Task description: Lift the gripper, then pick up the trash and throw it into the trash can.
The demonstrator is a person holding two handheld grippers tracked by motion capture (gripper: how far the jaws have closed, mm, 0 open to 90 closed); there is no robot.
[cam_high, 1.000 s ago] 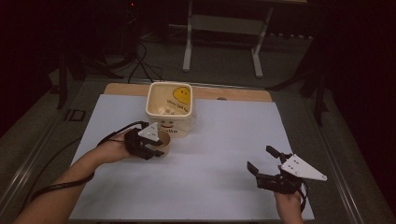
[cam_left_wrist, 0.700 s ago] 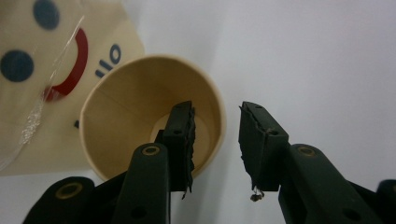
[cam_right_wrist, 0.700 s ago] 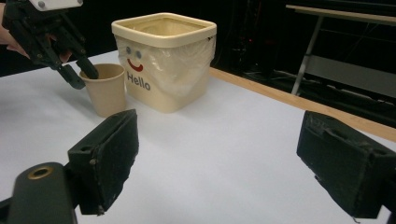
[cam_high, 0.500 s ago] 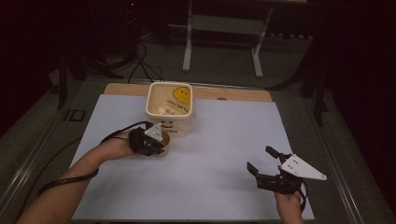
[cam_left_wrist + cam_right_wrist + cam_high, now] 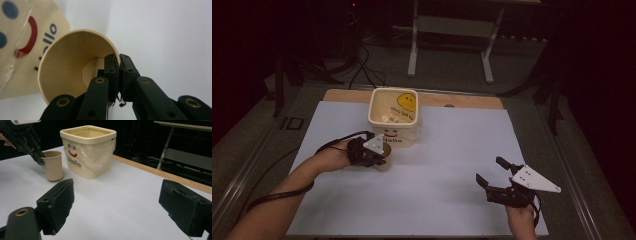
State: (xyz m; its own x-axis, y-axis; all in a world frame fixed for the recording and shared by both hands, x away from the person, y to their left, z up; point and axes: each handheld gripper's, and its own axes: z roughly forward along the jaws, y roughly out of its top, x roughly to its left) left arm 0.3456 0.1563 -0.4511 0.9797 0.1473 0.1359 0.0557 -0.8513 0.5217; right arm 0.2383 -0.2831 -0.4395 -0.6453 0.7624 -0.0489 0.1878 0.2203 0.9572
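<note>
Little has shifted since a second ago: the left tool (image 5: 379, 156) has settled at the paper cup (image 5: 384, 159), which stays in its spot. That cup stands upright on the white desk (image 5: 447, 165), just near of the cream "Hello" bin (image 5: 394, 117), touching or almost so. In the left gripper view the jaws are pinched nearly together on the cup (image 5: 75, 70) rim, one inside, one outside. Over on the right, well apart, the right tool (image 5: 498, 176) holds its place low at the near desk edge, jaws spread wide, gripping nothing.
</note>
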